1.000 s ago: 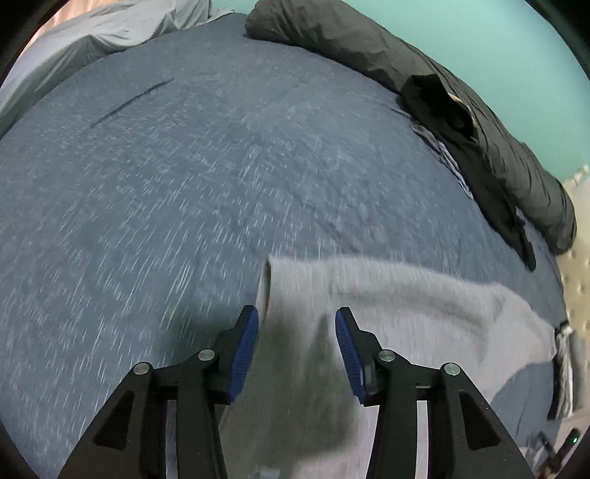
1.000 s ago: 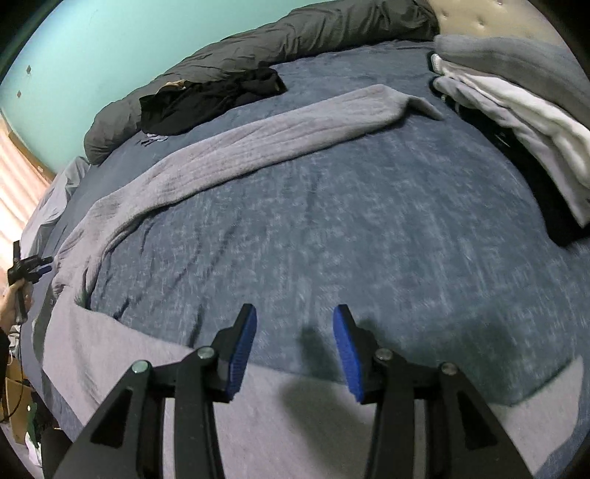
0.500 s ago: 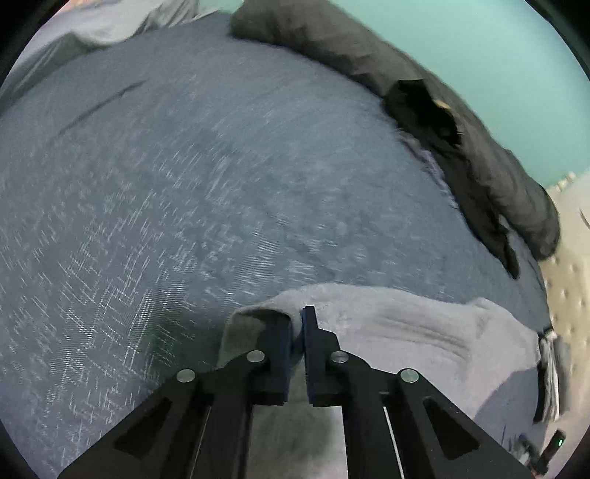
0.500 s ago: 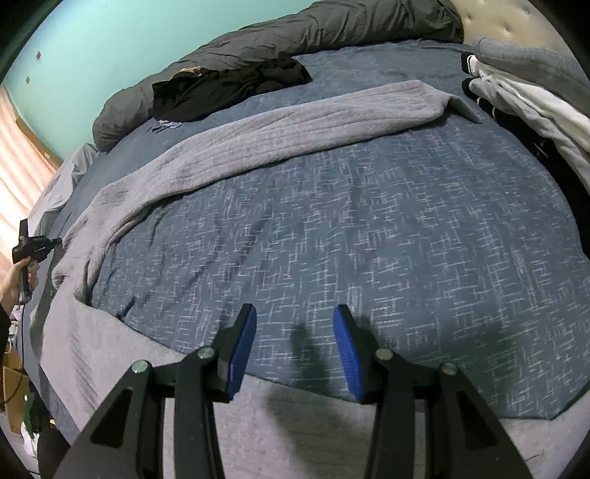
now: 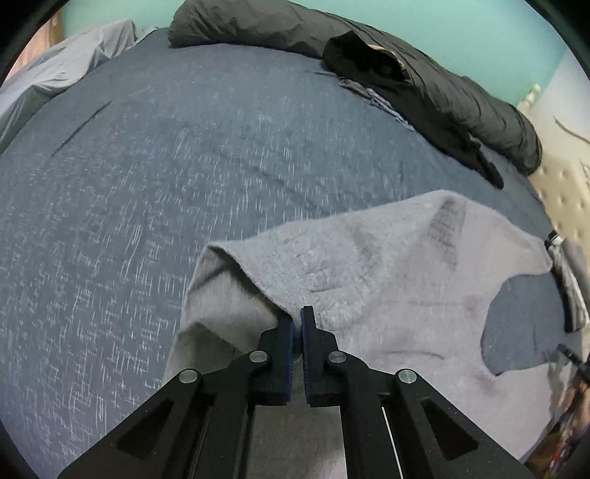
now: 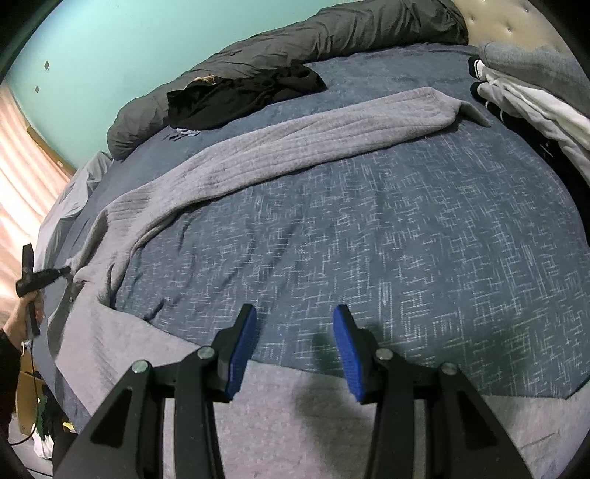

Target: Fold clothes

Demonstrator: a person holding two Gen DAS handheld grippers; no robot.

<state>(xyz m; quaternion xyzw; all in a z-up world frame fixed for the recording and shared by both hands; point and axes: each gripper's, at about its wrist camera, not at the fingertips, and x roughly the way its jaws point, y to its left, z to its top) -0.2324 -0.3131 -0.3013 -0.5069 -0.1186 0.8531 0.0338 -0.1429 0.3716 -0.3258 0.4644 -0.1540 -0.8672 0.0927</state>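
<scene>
Pinching grey garment (image 5: 387, 258), left gripper (image 5: 297, 320) angled downward.

One grey garment (image 5: 387, 258), one black garment (image 6: 236, 95), one dark duvet (image 6: 332, 33).

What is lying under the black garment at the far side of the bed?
Under the black garment a striped grey-blue cloth sticks out, and the dark grey duvet roll lies behind it. How far the cloth continues beneath is covered.

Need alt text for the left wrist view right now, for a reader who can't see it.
The left gripper is shut on a raised fold of the light grey knitted garment lying on the dark blue bedspread. A crumpled black garment lies at the far edge.
</scene>
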